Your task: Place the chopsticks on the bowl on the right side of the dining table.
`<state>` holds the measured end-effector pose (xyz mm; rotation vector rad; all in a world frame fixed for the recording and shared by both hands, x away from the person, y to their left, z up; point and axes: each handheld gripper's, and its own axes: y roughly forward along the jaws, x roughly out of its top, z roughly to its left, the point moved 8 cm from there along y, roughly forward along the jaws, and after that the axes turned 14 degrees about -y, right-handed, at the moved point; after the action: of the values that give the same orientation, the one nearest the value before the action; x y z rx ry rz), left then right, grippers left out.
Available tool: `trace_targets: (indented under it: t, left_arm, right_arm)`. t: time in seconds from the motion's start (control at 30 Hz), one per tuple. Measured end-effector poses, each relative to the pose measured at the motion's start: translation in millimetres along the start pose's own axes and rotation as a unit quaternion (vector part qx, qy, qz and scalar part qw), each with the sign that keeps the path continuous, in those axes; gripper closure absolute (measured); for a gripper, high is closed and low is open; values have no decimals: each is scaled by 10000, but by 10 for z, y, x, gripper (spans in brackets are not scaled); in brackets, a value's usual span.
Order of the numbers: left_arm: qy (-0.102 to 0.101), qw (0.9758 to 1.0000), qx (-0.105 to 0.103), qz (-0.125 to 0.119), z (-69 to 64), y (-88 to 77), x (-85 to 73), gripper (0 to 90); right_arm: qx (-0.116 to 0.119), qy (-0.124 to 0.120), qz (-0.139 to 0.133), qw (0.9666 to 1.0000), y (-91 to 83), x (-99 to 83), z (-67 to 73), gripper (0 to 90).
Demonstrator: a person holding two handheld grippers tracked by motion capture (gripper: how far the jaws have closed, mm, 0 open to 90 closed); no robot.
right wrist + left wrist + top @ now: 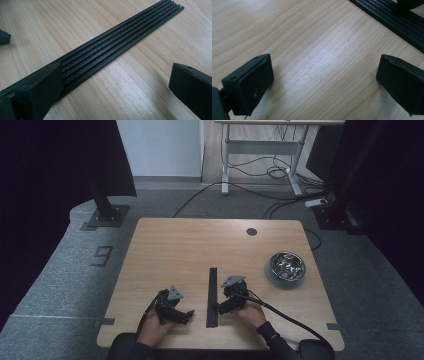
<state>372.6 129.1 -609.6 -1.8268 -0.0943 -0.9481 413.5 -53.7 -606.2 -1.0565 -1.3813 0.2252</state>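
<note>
- A wooden table (200, 245) stands on a grey carpet.
- A long black strip (212, 297) lies flat on the table, near the front edge. It points away from the person.
- The left gripper (176, 312) is just beside the strip, on its left side. A hand (152, 330) holds it low over the table.
- The right gripper (227, 306) is on the other side of the strip, right next to it. Its black cable (285, 317) runs off to the right.
- A shiny metal bowl (286, 266) sits on the right part of the table, well apart from the grippers.
- A small dark round hole (251, 231) is near the far edge of the table.
</note>
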Motion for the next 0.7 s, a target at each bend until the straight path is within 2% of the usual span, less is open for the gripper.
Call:
trace_targets:
  t: [0.13,0.47,0.7]
  left_arm:
    - [-3,10000,3,0,-2,0,-1,9]
    - [-7,10000,7,0,-7,0,-3,8]
    - [-10,10000,8,-3,-10,0,-3,8]
  right_arm:
    - [-83,-60,104,9999,3,-29,-16,0]
    - [-59,4,200,9998,-10,-80,-25,0]
    - [-198,85,310,9993,-94,-179,-117,0]
